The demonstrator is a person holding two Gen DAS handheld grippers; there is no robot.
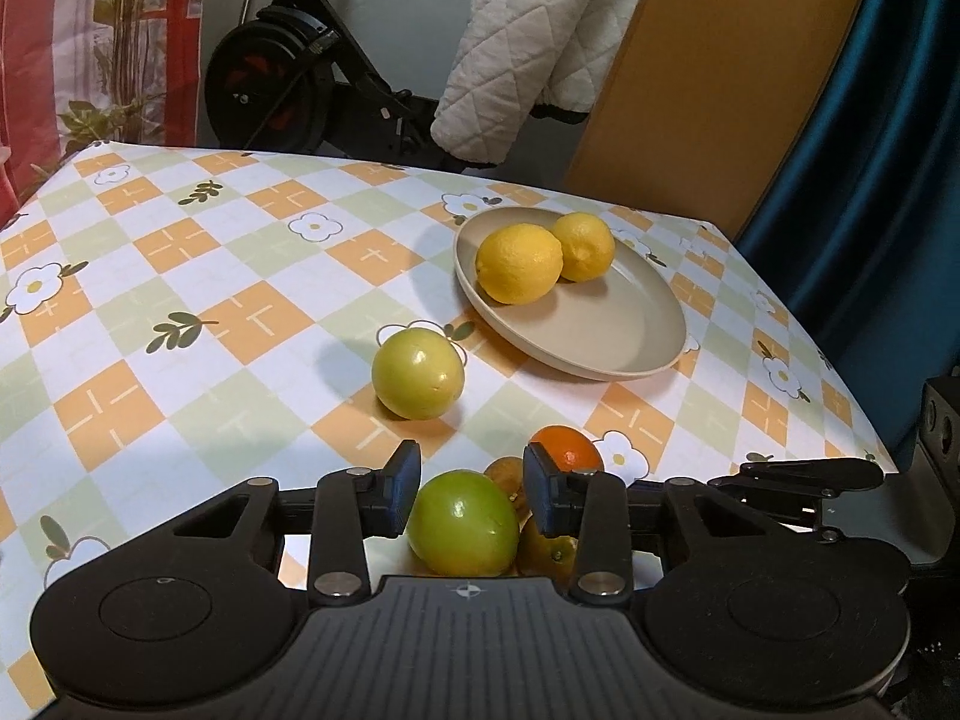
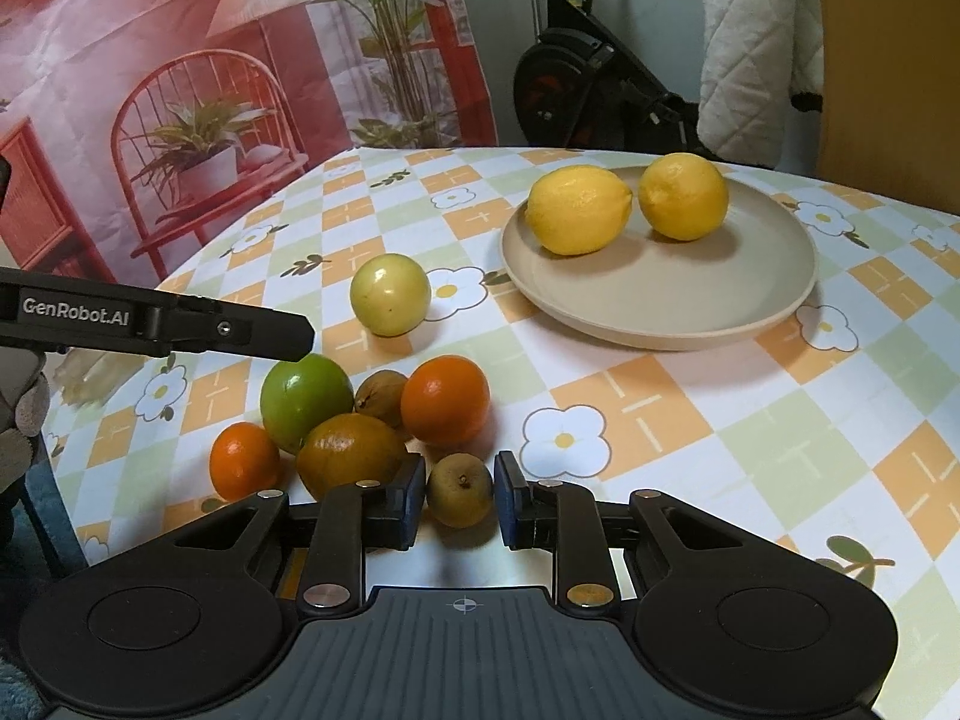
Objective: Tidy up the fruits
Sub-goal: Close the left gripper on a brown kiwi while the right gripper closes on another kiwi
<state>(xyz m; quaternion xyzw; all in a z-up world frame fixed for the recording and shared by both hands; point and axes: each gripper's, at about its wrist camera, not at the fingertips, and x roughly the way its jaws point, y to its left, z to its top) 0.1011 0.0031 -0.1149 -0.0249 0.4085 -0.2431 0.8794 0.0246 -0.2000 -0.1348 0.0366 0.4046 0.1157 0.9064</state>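
From our left gripper [image 1: 471, 498], the green apple [image 1: 462, 531] sits between the two blue pads. The left pad lies against its skin and the right pad is just beside it. We cannot tell whether the pads are truly pinching it or only flanking it. Ahead of this gripper and slightly left, the pale fruit [image 1: 418, 373] rests alone on the checked tablecloth [image 1: 180, 300]. Just past the right finger the large orange [image 1: 567, 449] peeks out. Farther ahead and to the right lies the beige plate [image 1: 630, 336], carrying the front lemon [image 1: 519, 264] and the back lemon [image 1: 583, 247], which touch each other.

From our right gripper [image 2: 461, 501], the other gripper's tip comes in from the far left, over the top of the green apple. To the left of our left finger lies the small orange [image 2: 246, 461]. The mottled citrus [image 2: 351, 453] sits just ahead of that finger, touching the apple behind it. Between apple and large orange, a darker brown fruit [image 2: 381, 397] is tucked behind. The pads are drawn together on the small brown fruit [image 2: 461, 492], which fills the gap between them, stem end facing us. The plate of lemons lies ahead and to the right, well apart from the cluster.
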